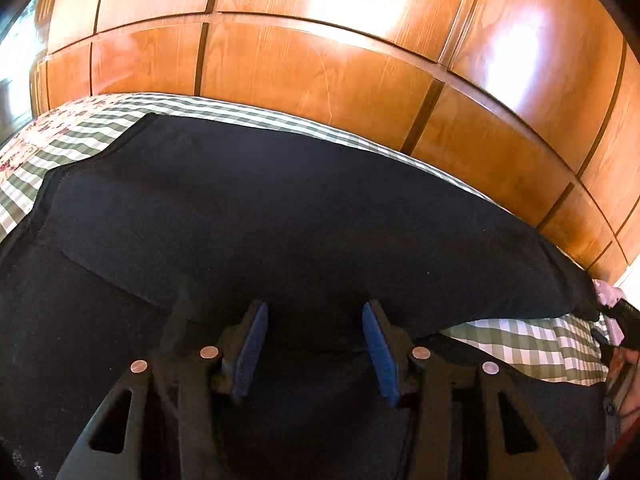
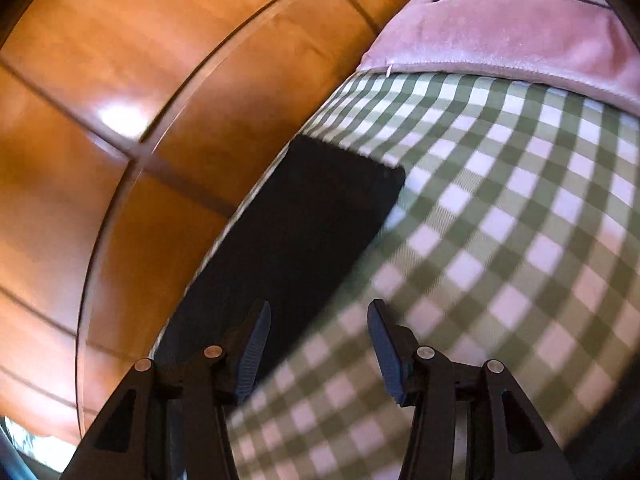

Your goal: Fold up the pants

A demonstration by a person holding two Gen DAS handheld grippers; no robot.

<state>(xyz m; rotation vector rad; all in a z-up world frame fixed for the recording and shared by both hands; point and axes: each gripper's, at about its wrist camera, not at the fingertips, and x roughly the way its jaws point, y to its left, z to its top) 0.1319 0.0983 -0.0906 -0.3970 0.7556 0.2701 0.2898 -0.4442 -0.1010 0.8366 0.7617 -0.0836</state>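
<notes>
Dark navy pants [image 1: 280,216] lie spread on a green-and-white checked bedspread [image 1: 532,340]. In the left wrist view my left gripper [image 1: 314,312] is open and empty, low over the pants' near part, its blue pads [image 1: 252,344] apart. In the right wrist view one pant leg end [image 2: 304,216] lies along the bed's far edge. My right gripper [image 2: 320,316] is open and empty, just above the leg's near edge and the bedspread [image 2: 500,220]. The right gripper's black body shows at the left wrist view's right edge [image 1: 624,320].
A glossy wooden wardrobe [image 1: 320,60] stands right behind the bed and shows in the right wrist view too [image 2: 120,120]. A pink cushion [image 2: 500,32] lies at the bed's far right. A floral quilt part [image 1: 36,132] lies far left.
</notes>
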